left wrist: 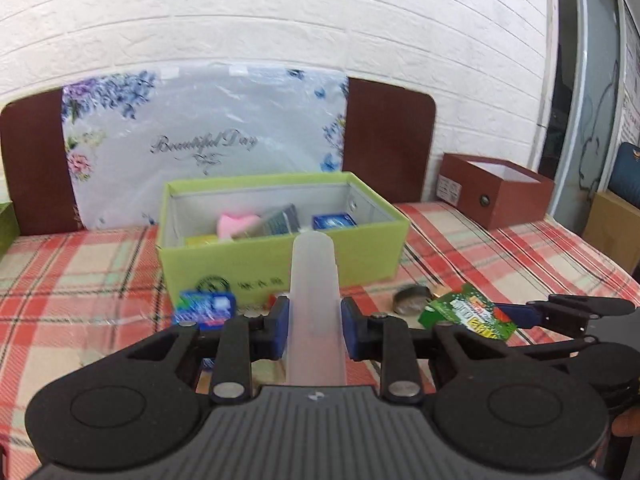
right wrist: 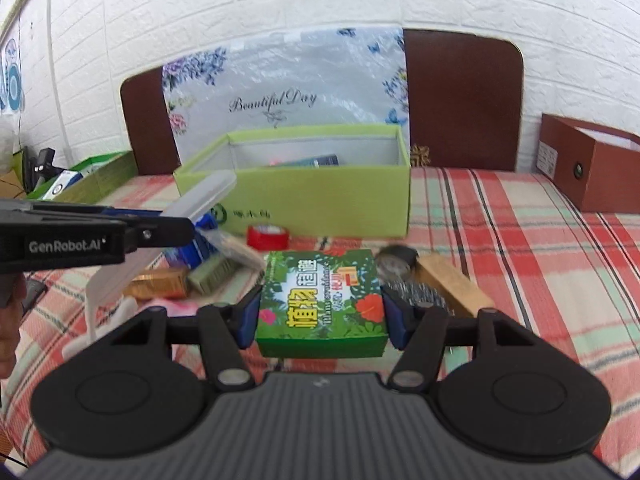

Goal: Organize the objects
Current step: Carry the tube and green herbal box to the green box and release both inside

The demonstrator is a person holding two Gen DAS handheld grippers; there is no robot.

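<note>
- Objects lie scattered on the plaid cloth [right wrist: 520, 240] before the green box [right wrist: 320, 200], which already holds some.
- Left gripper [left wrist: 314, 330] pinches a translucent case [left wrist: 314, 300] low down; its long free end could swing against the box wall.
- Right gripper [right wrist: 322, 316] clamps a green carton [right wrist: 322, 300] by its sides; its glossy faces could slip.
</note>
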